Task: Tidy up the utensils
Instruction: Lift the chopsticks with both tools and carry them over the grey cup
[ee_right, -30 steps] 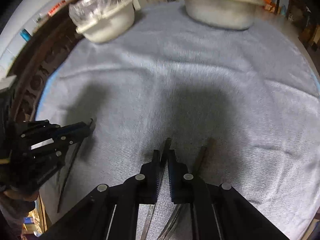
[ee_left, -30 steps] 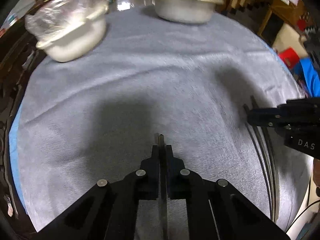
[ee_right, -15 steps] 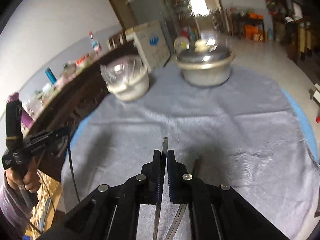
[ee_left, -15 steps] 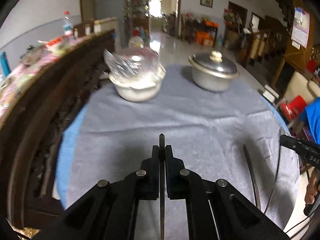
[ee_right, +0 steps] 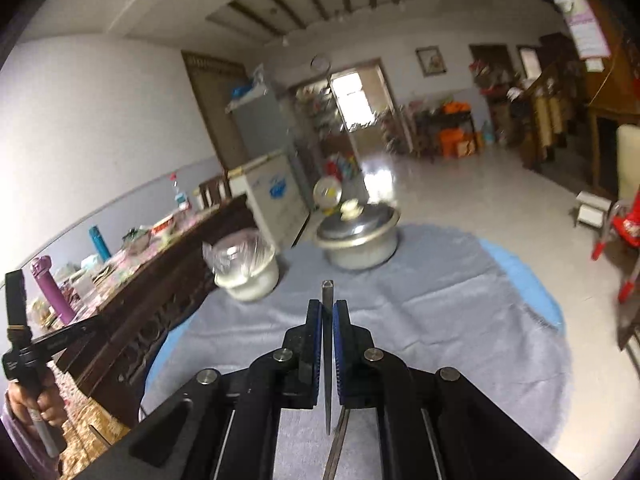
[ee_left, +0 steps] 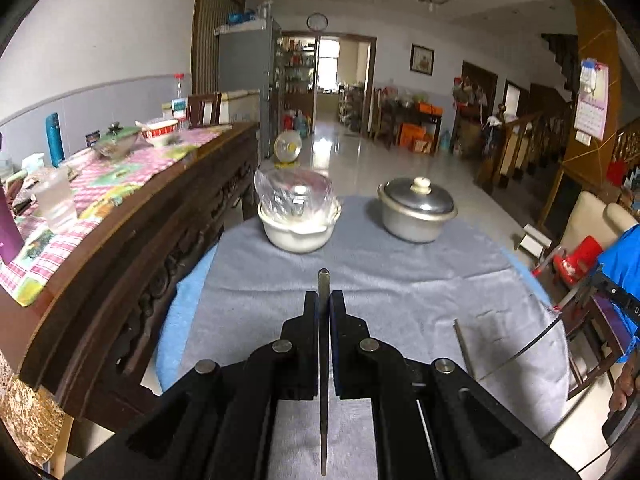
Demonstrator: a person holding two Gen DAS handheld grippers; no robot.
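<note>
Now both tools are lifted above the round worktop [ee_left: 400,280], which is covered by a grey cloth [ee_left: 420,300]. The left tool [ee_left: 324,300] is clamped on a thin metal chopstick [ee_left: 323,360], which runs straight along the gap between its fingers, its blunt end poking out past the tips toward the far side. The right tool [ee_right: 327,308] is likewise clamped on a second chopstick [ee_right: 327,360], held the same way with its squared end sticking out beyond the fingertips.

On the far part of the cloth stand two vessels: a white bowl [ee_left: 298,228] covered with clear plastic on the left, and a lidded metal pot [ee_left: 416,212] to its right, the two apart from each other. In the left wrist view, another thin metal utensil [ee_left: 464,348] lies on the cloth at the near right, and beside it a slim rod reaches in from the right edge; what it is cannot be told. A long wooden sideboard [ee_left: 120,248] with a patterned cloth stands left of the worktop.
</note>
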